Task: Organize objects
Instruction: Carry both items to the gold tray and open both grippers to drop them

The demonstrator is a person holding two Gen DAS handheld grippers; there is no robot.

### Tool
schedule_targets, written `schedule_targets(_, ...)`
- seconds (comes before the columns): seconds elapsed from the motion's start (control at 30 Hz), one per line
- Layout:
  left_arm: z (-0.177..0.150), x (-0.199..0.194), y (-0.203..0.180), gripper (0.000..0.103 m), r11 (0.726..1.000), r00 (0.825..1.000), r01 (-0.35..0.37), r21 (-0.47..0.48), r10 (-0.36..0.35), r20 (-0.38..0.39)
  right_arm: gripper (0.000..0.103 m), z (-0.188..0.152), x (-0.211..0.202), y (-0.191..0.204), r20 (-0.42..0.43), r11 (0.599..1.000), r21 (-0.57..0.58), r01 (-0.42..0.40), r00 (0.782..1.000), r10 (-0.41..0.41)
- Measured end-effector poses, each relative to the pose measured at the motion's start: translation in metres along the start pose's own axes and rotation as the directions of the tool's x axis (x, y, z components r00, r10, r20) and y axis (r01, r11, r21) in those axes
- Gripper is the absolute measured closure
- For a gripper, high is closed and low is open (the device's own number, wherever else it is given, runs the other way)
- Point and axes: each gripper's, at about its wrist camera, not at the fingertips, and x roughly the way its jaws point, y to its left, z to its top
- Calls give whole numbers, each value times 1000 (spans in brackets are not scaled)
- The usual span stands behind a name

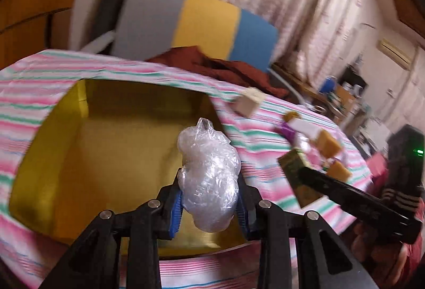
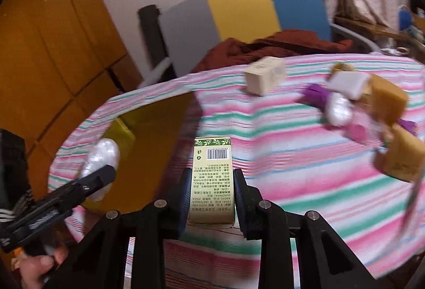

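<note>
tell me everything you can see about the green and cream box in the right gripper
The box is a slim, tall carton, cardboard by the look of it, cream-yellow with a green leaf-patterned band at its far end. The face in view carries a barcode, a recycling mark and dense small print. It points away from the camera, clamped on its long sides by the right hand-held gripper, above the striped cloth. The left wrist view shows it tilted.

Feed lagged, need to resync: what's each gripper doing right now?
Left gripper: shut on the clear plastic bag, above the yellow box.
Right gripper: shut on the green carton, above the striped cloth.
</note>
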Motion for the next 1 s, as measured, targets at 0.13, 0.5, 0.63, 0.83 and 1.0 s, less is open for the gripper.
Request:
schedule_targets(0.13, 0, 0, 35, 70, 996, 997, -76, -47, 74, -26, 73, 2, 20, 45, -35, 995, -58, -82, 996, 80)
schedule_targets(0.5, -4, -3, 101, 69, 965, 972, -232, -121, 226, -62, 59, -4, 89, 124, -163, 979, -81, -187, 972, 172)
schedule_targets(0.63, -3, -3, 116, 54, 953, 971, -237, -187, 227, -75, 44, -10, 86, 123, -149, 980, -72, -186, 973, 174)
schedule_targets(0.83, -3, -8, 114, 46, 939, 955, -297, -175, 292, -56, 38, -12, 72, 105, -111, 986, -22, -165, 981, 162)
schedule_targets(1.0, -2, -16, 105, 46, 944, 965, -261, -202, 263, -17, 34, -7, 62, 93, -77, 988, 11, -156, 985, 156)
